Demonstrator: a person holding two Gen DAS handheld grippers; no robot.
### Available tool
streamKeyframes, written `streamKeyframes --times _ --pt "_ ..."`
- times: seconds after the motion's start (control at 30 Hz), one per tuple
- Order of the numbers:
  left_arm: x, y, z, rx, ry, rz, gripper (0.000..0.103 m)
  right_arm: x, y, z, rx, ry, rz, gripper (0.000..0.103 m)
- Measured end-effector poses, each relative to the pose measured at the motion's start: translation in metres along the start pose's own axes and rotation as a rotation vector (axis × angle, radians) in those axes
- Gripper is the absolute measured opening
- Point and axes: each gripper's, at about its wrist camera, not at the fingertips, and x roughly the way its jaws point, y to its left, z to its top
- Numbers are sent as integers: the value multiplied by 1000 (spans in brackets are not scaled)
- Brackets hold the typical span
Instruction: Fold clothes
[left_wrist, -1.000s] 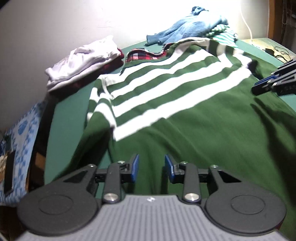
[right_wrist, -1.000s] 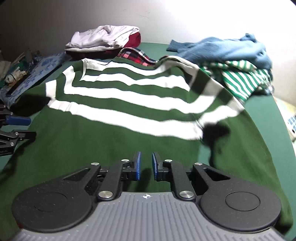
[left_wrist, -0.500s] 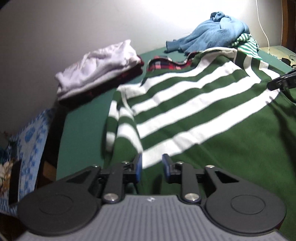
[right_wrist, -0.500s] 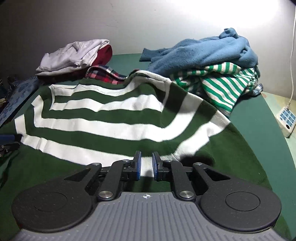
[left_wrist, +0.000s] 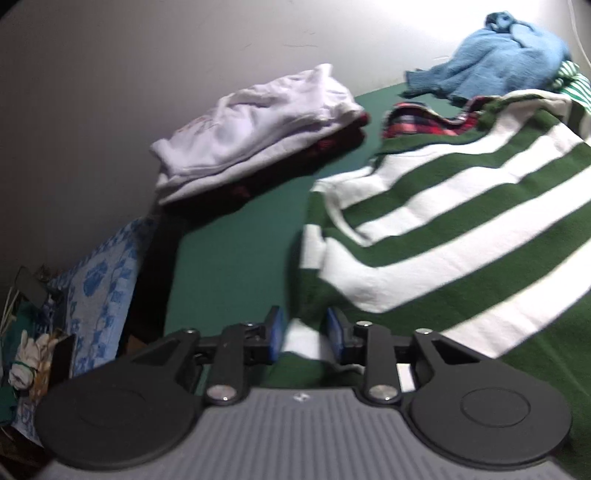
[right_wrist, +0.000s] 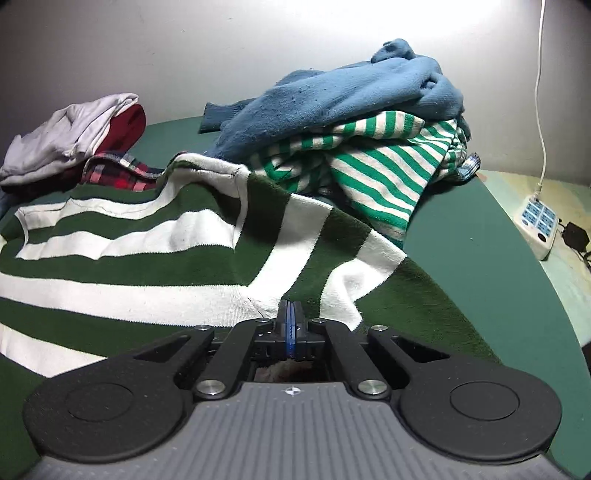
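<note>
— Two tongs at work here; what is each doing?
— The left tongs (left_wrist: 303, 334) stand apart, with a white-and-green fold of the striped sweater (left_wrist: 461, 236) lying in the gap between the blue pads. The right tongs (right_wrist: 290, 326) are closed, pads pressed flat together at the sweater's edge; whether cloth is pinched between them I cannot tell.
— Where does the sweater lie?
— Spread across the green desk (left_wrist: 229, 258), its right sleeve (right_wrist: 291, 236) folded inward over the body.
— And around it?
— A folded white garment (left_wrist: 258, 122) on a dark red one near the wall, a plaid shirt (left_wrist: 417, 123) just beyond the collar, and a blue sweater (right_wrist: 343, 92) heaped on a thin-striped green top (right_wrist: 384, 166). A power strip (right_wrist: 535, 225) sits to the right.
</note>
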Motion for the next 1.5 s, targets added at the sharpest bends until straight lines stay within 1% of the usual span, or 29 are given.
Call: streamKeyframes --times 0.07,0.1,0.13,0.2,0.23,0.3,0.37,0.4,0.43,0.53,0.6,0.63,0.73,0.83,0.87,0.97,1.03,1.1,1.13,1.17,1.23,1.27,1.3,1.33,1.37,1.4,1.43,1.47,1.5 --pt "5 11 1 -40 16 -17 50 -4 6 5 -19 -21 -19 6" --pt "5 10 2 -33 16 -13 52 -6 11 7 -34 -42 -33 9" --pt "4 8 4 -19 13 -10 53 -3 14 12 -32 -38 -19 9" --pt "3 4 7 7 7 -3 48 3 21 20 -26 -30 11 9" --pt "-3 3 10 8 -11 -13 45 10 26 25 -37 -16 24 9" --pt "-16 0 15 8 -54 -42 45 21 35 31 -76 -1 35 9" --pt "-23 -5 20 23 -82 -59 45 29 38 36 -88 3 9 10" --pt "-20 -9 21 42 -81 -52 45 35 35 40 -80 12 -22 10" --pt "-15 -13 22 62 -75 -41 46 40 32 43 -82 28 -73 11" --pt "7 -5 20 63 -28 20 45 50 17 47 -65 33 -170 13" --pt "18 4 18 48 -1 56 43 38 10 51 -9 13 -125 13" --pt "17 9 18 33 -2 60 41 30 14 52 -13 -2 -97 13" --pt "3 16 24 4 -48 15 41 12 33 53 -64 -31 -14 13" --pt "-1 -2 40 29 -84 -44 46 25 54 58 -109 -10 43 13" --pt "4 -9 43 37 -82 -53 47 30 61 60 -124 -3 61 13" --pt "23 -29 52 63 -63 -69 47 49 64 67 -145 -21 -3 13" --pt "39 -34 54 68 -43 -52 47 59 53 74 -106 -16 -38 13" --pt "52 -34 55 69 -29 -24 49 73 40 77 -78 16 -104 13" --pt "55 -32 55 66 -32 -16 52 77 34 77 -66 14 -101 19" --pt "57 -30 56 61 -39 -10 55 80 28 77 -54 10 -98 21" --pt "62 -23 58 53 -48 4 59 82 23 77 -57 3 -95 30" --pt "66 -20 59 56 -49 25 59 82 24 76 -73 -4 -105 32" --pt "72 -16 60 61 -48 50 59 83 25 75 -89 -11 -114 37" --pt "76 -12 62 57 -48 57 66 83 25 75 -105 -18 -124 42" --pt "79 -8 65 50 -50 57 70 83 26 74 -121 -24 -134 48" --pt "80 -5 68 44 -42 45 68 83 25 75 -123 -17 -133 49" --pt "79 -3 71 38 -30 28 61 81 23 77 -111 -5 -130 48" --pt "73 -3 72 44 -41 28 60 79 22 79 -98 8 -127 47" --pt "65 -4 73 55 -61 34 60 69 22 78 -88 -4 -117 37"
